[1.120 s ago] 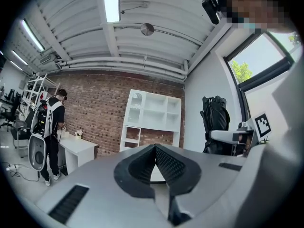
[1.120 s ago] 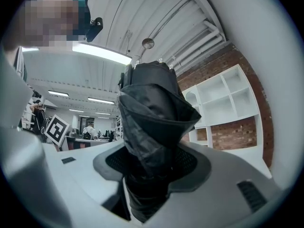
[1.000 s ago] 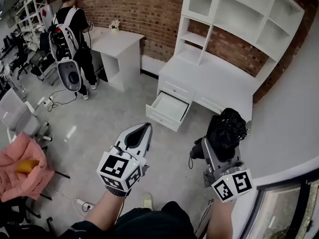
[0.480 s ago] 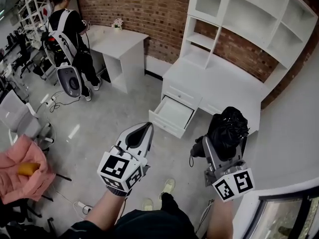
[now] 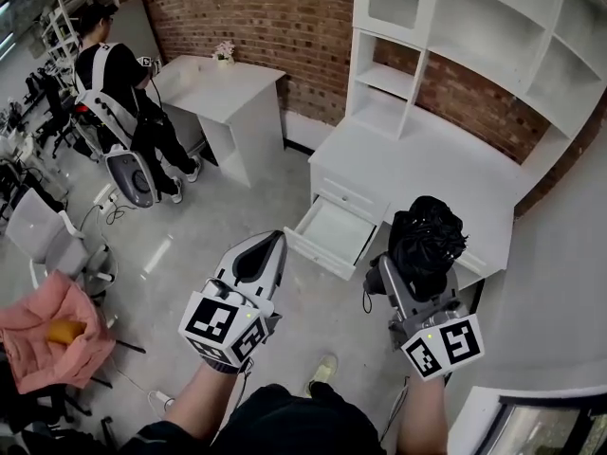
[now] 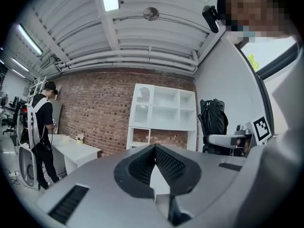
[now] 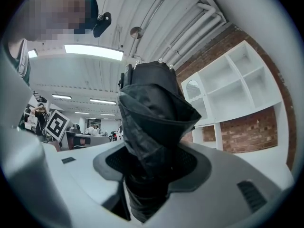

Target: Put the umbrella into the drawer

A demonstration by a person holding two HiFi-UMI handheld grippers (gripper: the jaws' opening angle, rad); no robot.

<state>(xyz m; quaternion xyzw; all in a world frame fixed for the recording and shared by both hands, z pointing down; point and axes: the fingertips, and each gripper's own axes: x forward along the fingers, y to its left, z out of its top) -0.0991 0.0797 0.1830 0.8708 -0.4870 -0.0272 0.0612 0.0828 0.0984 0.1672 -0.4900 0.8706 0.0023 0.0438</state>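
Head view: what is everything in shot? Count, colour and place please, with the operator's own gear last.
desk with shelves: one, white, against the brick wall
drawer: one, white, pulled open in that desk
umbrella: one, black, folded, in the right claw
small desk: one, white, further left
other person: one, dark clothes, beside the small desk
cloth: one, pink, lower left
left claw: one, grey, shut, empty
right claw: one, grey, shut on the umbrella

Umbrella (image 7: 152, 113) lower end, probably handle, hidden inside right tool (image 7: 154, 170) grip; shelf unit (image 5: 474, 27) top cut by frame edge.
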